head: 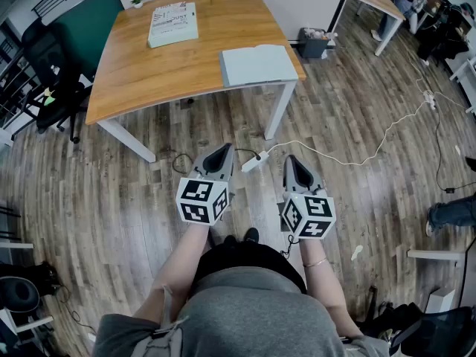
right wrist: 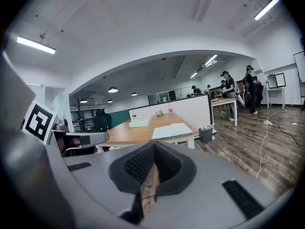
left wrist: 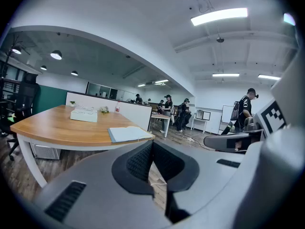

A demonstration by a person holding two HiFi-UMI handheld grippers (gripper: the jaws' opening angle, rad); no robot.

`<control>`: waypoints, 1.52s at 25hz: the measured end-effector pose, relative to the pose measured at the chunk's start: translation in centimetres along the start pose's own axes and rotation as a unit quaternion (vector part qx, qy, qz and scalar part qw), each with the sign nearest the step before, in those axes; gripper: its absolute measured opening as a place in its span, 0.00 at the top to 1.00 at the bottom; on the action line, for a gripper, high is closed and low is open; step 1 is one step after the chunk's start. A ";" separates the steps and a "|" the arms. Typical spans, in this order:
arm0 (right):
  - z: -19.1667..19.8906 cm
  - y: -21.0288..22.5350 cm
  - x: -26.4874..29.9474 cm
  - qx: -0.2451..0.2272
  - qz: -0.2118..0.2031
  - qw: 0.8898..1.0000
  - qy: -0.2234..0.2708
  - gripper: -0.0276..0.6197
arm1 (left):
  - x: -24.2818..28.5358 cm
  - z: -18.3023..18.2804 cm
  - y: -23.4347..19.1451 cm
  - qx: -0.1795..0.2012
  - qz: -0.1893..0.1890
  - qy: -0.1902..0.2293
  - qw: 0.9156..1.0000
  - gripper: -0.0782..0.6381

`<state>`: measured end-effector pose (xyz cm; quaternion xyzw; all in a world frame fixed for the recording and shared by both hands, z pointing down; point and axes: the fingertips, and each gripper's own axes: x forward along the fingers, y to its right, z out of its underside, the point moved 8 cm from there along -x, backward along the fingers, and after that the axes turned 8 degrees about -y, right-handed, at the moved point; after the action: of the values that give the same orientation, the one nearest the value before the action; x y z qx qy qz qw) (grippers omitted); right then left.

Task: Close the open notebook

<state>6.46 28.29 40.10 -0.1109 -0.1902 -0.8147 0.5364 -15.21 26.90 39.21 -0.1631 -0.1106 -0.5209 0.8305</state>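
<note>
The open notebook [head: 256, 65] lies flat with pale pages up, at the near right corner of the wooden table [head: 149, 73]. It also shows in the left gripper view as the notebook [left wrist: 128, 133] and in the right gripper view as the notebook [right wrist: 172, 130], far ahead of the jaws. My left gripper [head: 218, 157] and right gripper [head: 299, 169] hang side by side over the wood floor, well short of the table. Both are shut with nothing between the jaws; the left gripper [left wrist: 152, 143] and right gripper [right wrist: 153, 149] show the pads meeting.
A white printed box [head: 172, 24] and a small plant [head: 137, 1] sit on the far part of the table. A black office chair [head: 48, 80] stands at its left, a bin [head: 312, 43] at its right. A power strip [head: 253, 161] with cable lies on the floor. People stand at distant desks.
</note>
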 end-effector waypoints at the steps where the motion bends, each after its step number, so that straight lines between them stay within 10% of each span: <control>1: -0.1 0.2 0.0 0.001 0.000 1.000 0.001 0.95 | 0.1 -0.2 0.1 0.002 -0.001 0.001 1.000 0.86; 38: -2.2 6.1 6.5 0.049 -0.003 0.999 -0.002 0.81 | 9.1 -1.4 -2.2 -0.012 -0.004 -0.025 1.000 0.72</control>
<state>9.52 19.81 41.76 -0.0854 -0.2317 -0.8059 0.5381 -13.19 17.96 41.51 -0.1853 -0.1255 -0.5215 0.8234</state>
